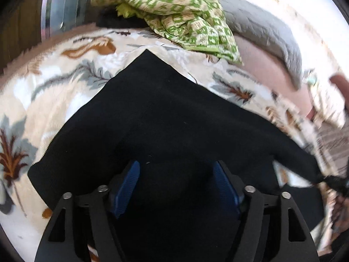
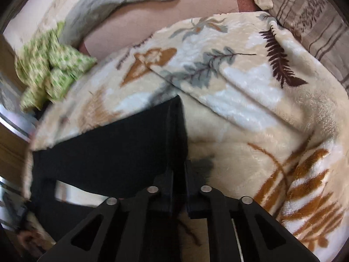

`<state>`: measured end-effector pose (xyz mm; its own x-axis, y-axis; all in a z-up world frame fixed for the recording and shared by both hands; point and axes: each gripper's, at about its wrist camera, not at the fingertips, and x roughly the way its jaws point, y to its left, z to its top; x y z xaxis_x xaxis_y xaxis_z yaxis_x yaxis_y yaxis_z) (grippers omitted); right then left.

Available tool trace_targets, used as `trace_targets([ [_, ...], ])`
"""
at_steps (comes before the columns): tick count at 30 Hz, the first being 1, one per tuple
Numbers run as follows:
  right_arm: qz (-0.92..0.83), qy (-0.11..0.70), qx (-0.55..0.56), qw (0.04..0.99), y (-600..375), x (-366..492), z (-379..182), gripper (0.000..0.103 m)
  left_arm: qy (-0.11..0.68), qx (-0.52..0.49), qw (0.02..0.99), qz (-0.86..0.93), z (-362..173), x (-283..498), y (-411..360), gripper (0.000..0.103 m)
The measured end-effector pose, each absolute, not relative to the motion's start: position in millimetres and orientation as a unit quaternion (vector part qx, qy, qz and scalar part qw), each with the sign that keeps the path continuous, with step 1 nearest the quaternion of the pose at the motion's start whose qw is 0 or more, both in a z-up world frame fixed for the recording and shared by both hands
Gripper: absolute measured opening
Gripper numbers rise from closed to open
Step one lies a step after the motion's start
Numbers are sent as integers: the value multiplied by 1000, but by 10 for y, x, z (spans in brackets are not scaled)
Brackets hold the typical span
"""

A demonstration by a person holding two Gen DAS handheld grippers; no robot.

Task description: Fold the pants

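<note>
Partly hidden, the black pants (image 1: 165,118) run under your left gripper (image 1: 176,185), so their near edge is cut off by the gripper body in the left wrist view. Your left fingers (image 1: 127,187), faced in blue ribbed pads, stand wide apart with dark cloth lying between and below them; whether they touch the cloth cannot be told. At the right edge of that view a stretched corner of the pants blurs into a dark shape that is hard to make out.

In the right wrist view your right gripper (image 2: 177,174) has its black fingers (image 2: 169,187) pressed close together over the right edge of the pants (image 2: 109,150), black against black, so the exact line of contact is hard to see. The garment spreads to the left of these fingers and partly lifts, showing a pale gap beneath.

The pants lie on a cream leaf-print blanket (image 1: 65,80) covering the bed. Beyond them sit a green patterned cloth (image 1: 174,15) and a grey quilted cloth (image 1: 261,32), both blurred. A striped pillow (image 2: 316,21) is cut off at the upper right.
</note>
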<state>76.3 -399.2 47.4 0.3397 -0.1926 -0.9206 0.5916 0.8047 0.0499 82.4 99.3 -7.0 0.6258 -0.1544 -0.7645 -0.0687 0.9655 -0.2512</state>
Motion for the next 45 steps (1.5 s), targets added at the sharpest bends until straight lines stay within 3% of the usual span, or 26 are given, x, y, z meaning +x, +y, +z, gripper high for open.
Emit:
trace_targets([
  [5,-314,506,98,797,-3891,819,581,26,440,-62,895,16,-40,769,660,82],
  [13,-352,450,85,817,-3959,776,865,28,434,-32,900,28,-83,737,443,90],
  [21,-364,394,3,844,-3675,874,1144,66,434,-30,900,25,-120,779,468,93],
  [23,-369,361,-38,856,-3526,881,1270,91,434,-28,900,24,-124,791,476,94],
  [25,-381,320,-92,863,-3345,873,1374,103,434,-27,900,25,-127,797,469,95],
  [28,-388,304,-137,859,-3176,908,1415,103,432,-30,901,24,-132,799,477,95],
  [35,-394,379,-152,824,-3226,1028,1139,103,433,-29,900,25,-137,806,459,96],
  [43,-371,437,-74,816,-3389,1018,899,103,443,-27,896,10,-98,818,471,94],
  [45,-367,436,-55,820,-3414,1016,891,103,445,-31,895,-14,-4,820,544,88],
])
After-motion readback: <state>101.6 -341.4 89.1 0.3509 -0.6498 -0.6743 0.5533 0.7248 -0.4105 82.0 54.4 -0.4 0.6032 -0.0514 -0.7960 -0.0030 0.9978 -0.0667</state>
